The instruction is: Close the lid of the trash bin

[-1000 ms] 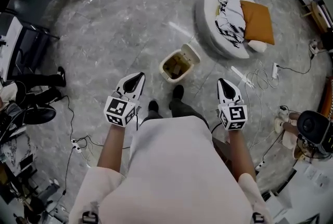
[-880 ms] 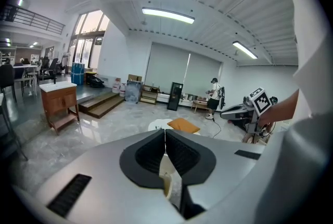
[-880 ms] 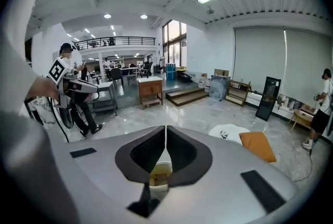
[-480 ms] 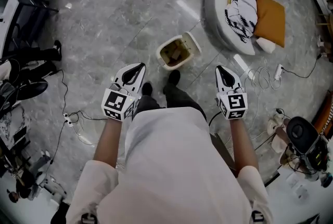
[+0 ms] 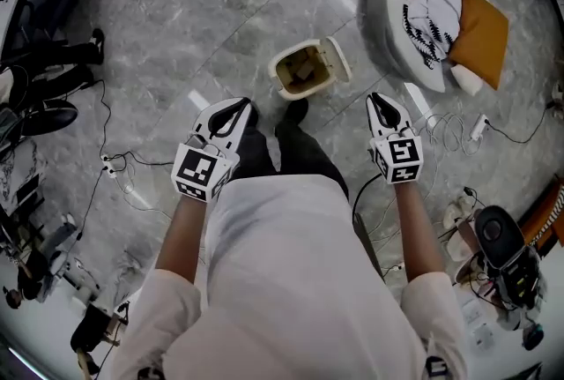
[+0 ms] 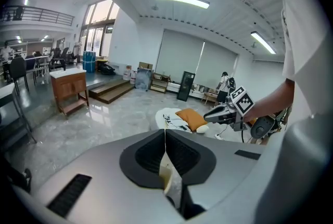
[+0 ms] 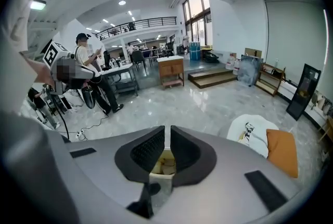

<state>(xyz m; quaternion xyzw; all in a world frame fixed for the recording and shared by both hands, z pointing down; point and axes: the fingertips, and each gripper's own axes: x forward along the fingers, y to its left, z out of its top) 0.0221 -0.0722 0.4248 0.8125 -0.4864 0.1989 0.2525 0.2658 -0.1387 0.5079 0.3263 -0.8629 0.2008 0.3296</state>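
Note:
A small cream trash bin point(image 5: 301, 75) stands on the grey marble floor, its lid point(image 5: 336, 59) tipped open to the right and brown rubbish showing inside. My left gripper point(image 5: 235, 108) hovers near and left of the bin, jaws shut and empty. To the bin's right hangs my right gripper point(image 5: 378, 99), also shut with nothing held. In the left gripper view the left gripper point(image 6: 165, 137) has its pads together, with a strip of the bin point(image 6: 167, 180) below them. Past the shut right gripper point(image 7: 167, 132), the open bin point(image 7: 164, 164) shows.
A round white floor cushion point(image 5: 397, 12) with an orange pillow point(image 5: 481, 26) and patterned cloth lies right of the bin. White cables and a power strip point(image 5: 441, 127) trail beside it. Someone's legs point(image 5: 53, 61) and office chairs are at the far left. My own feet point(image 5: 295, 111) stand just before the bin.
Both grippers have sunk and come nearer the bin, which now sits between them and closer. Both stay shut. The bin's lid is still open.

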